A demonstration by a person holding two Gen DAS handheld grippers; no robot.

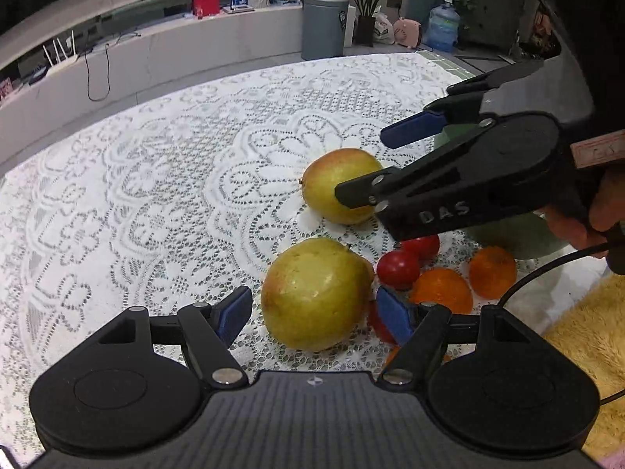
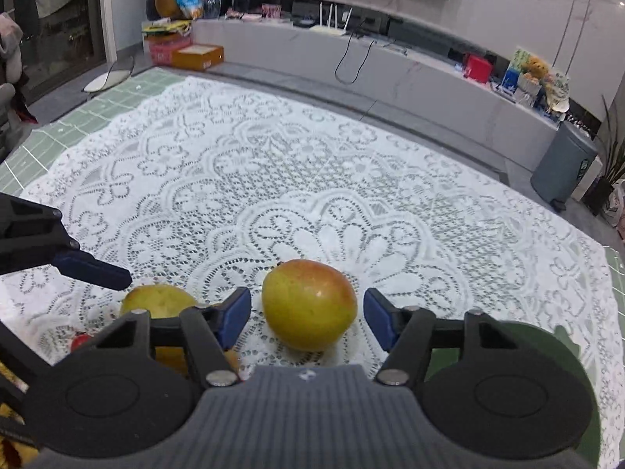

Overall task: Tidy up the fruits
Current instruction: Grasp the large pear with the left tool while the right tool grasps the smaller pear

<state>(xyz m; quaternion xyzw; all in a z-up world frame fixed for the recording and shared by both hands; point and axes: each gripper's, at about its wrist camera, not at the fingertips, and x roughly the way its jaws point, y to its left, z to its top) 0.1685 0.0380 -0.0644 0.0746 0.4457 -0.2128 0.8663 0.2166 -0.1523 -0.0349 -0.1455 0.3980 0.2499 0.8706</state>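
Two yellow-green mangoes lie on the white lace cloth [image 1: 156, 179]. My left gripper [image 1: 312, 314] is open, its blue pads on either side of the near mango [image 1: 314, 293] without touching it. My right gripper [image 2: 306, 314] is open around the far, red-blushed mango [image 2: 308, 305], which also shows in the left wrist view [image 1: 336, 183]. The near mango shows partly hidden in the right wrist view [image 2: 156, 299]. Red tomatoes [image 1: 398, 267] and oranges [image 1: 490, 271] lie right of the near mango.
A dark green plate [image 2: 547, 344] sits under my right gripper's right side; it also shows in the left wrist view [image 1: 515, 234]. A yellow fuzzy mat [image 1: 586, 336] lies at the right. A grey bin [image 1: 324, 25] and a long cabinet stand beyond the cloth.
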